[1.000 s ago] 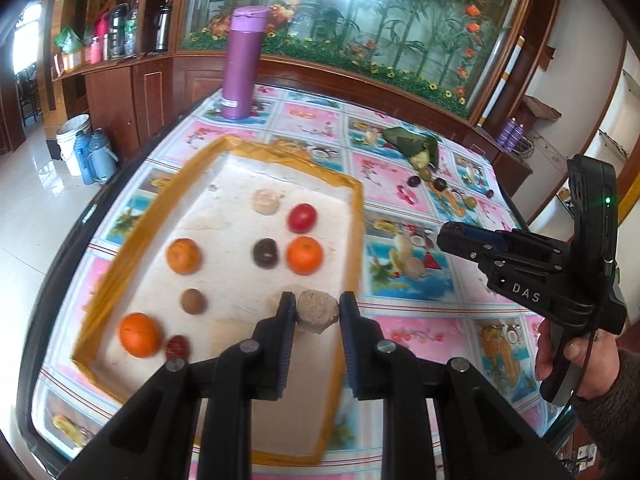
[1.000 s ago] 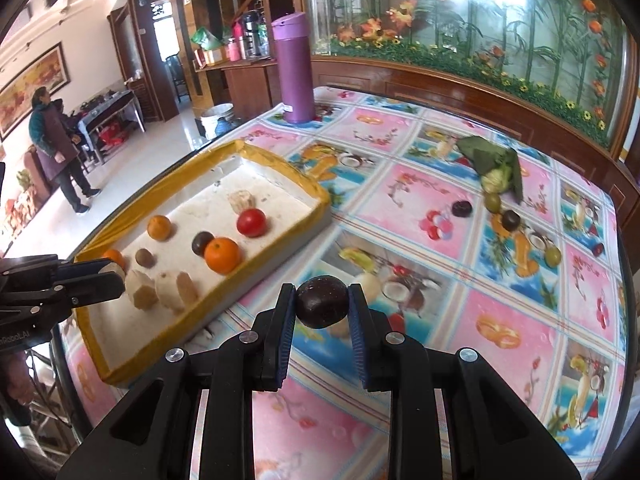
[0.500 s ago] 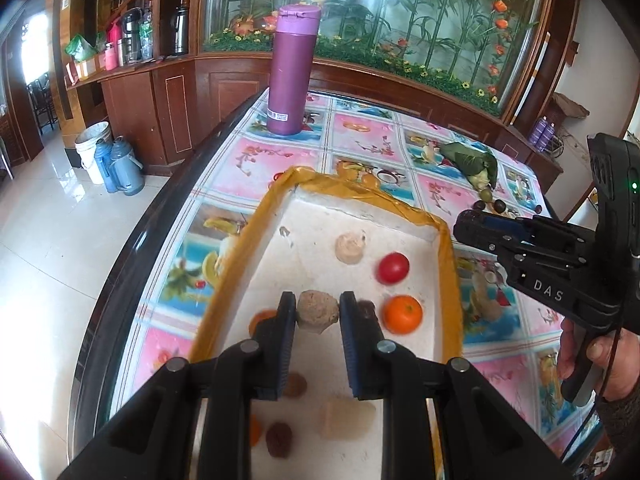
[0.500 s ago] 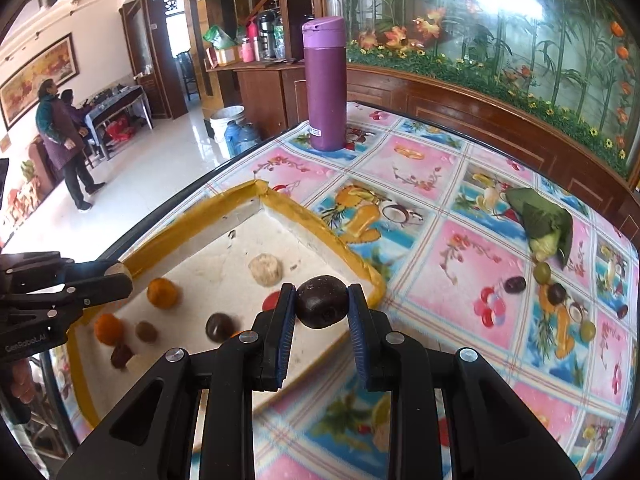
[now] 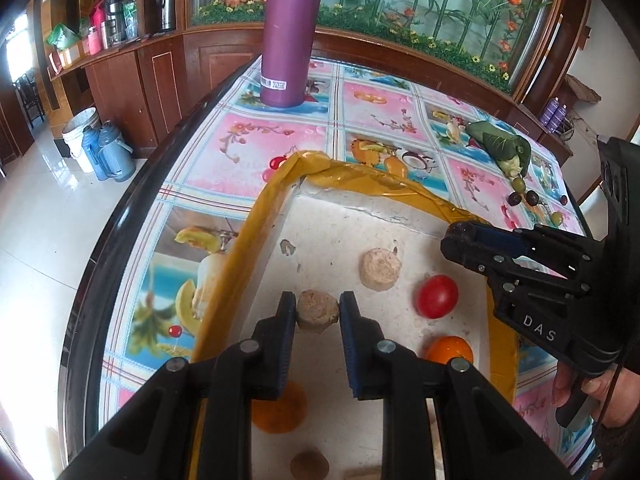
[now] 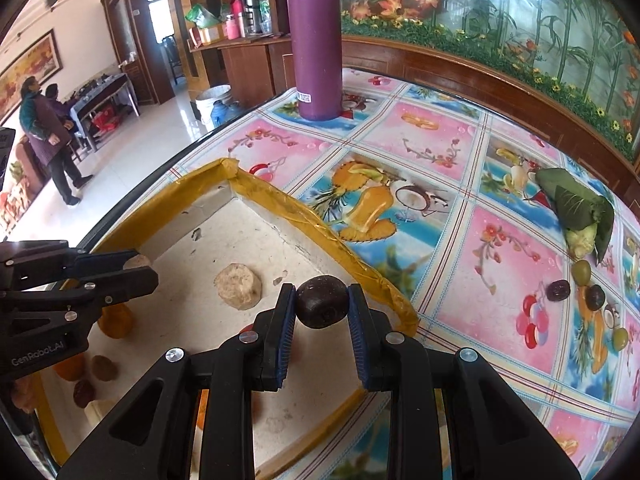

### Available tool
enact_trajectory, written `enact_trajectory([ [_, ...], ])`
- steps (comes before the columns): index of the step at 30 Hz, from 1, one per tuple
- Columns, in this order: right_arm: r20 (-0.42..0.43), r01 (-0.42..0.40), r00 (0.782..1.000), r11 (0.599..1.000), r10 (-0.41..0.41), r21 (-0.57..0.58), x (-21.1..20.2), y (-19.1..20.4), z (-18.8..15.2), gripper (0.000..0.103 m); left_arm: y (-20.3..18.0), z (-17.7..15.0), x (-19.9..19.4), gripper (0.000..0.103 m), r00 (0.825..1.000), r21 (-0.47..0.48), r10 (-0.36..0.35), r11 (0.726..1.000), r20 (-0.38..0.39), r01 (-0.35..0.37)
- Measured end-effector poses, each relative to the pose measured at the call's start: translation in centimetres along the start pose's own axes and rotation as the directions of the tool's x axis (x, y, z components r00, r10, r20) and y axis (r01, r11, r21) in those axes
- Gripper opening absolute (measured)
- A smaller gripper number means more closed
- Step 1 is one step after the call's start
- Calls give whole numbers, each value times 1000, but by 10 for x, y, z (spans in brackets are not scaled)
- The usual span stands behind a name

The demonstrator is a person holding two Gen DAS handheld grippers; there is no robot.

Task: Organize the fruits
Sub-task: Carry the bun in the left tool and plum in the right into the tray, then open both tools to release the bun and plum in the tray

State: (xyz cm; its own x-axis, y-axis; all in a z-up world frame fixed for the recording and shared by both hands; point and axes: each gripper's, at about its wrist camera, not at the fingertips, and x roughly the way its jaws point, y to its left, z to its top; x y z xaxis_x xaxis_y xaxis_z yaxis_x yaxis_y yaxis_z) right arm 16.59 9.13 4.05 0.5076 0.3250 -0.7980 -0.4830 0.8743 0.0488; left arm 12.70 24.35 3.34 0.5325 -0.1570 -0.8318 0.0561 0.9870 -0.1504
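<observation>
L gripper (image 5: 318,312) clamps a rough tan, lumpy fruit chunk (image 5: 318,311). R gripper (image 6: 322,307) pinches a smooth, dark-brown round fruit (image 6: 322,306), white tray (image 6: 336,248) just beyond.

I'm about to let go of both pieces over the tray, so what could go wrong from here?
1. The dark round fruit in the right claw hangs near the tray's yellow rim; it might roll out.
2. The tan chunk in the left claw could knock the tan slice or red tomato nearby.

purple flask (image 5: 291,36), yellow-rimmed tray (image 5: 256,236)
</observation>
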Motion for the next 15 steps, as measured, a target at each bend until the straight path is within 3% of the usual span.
enact_trajectory([
  [8, -30, 7, 1000, 1000, -8, -7, 13, 0, -2, 25, 0, 3, 10, 25, 1000, 19, 2, 1000, -15, -2],
  [15, -37, 17, 999, 999, -18, -28, 16, 3, -2, 25, -7, 1, 21, 25, 998, 52, 47, 998, -47, -44],
])
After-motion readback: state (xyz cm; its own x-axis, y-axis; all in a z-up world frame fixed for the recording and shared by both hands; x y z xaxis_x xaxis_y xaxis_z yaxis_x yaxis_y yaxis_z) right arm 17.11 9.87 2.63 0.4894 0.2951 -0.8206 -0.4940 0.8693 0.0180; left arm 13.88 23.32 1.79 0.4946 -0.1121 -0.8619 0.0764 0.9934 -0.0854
